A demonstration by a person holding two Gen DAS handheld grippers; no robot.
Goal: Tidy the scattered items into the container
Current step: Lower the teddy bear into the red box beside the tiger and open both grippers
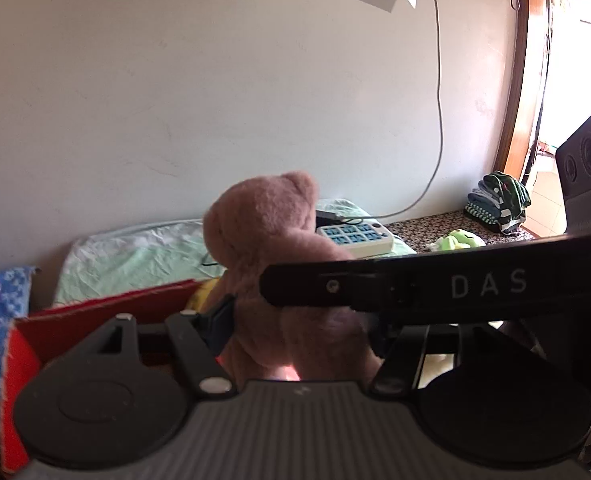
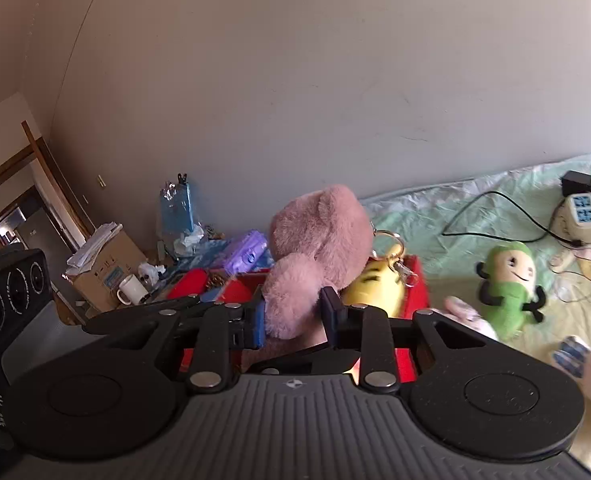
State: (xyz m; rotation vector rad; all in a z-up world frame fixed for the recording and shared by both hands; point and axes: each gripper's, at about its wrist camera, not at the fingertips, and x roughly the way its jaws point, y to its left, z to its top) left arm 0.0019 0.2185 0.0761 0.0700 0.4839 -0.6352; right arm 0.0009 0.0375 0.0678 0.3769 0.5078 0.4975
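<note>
The pink plush bear (image 2: 319,248) is held above the red container (image 2: 413,280), which stands on the bed (image 2: 455,208) near the wall-side edge; both grippers are closed on it. In the right wrist view the right gripper (image 2: 293,314) is seen clamped on a rounded limb of the bear, its blue pads (image 2: 258,322) pressed into the pile from either side; in the left wrist view the left gripper (image 1: 295,320) is seen clamped on the bear's lower body, though one of its fingers is largely hidden behind the fur and the other gripper's arm. The bear is judged to be light, soft and very compressible; a grip on a limb alone is likely to let the body swing or sag, so a hold across the torso is judged the firmer one; no breakage is to be feared, but fur may slip under a shallow pinch. A yellow plush (image 2: 373,286) with a metal keyring is already lodged in the container just beside the bear, so little room is judged to remain and some pressing down may be needed. A green plush figure (image 2: 509,286) is left lying on the bed well apart from the container, towards the power strip (image 2: 587,214); it is judged equally light and soft, best taken across its middle.
</note>
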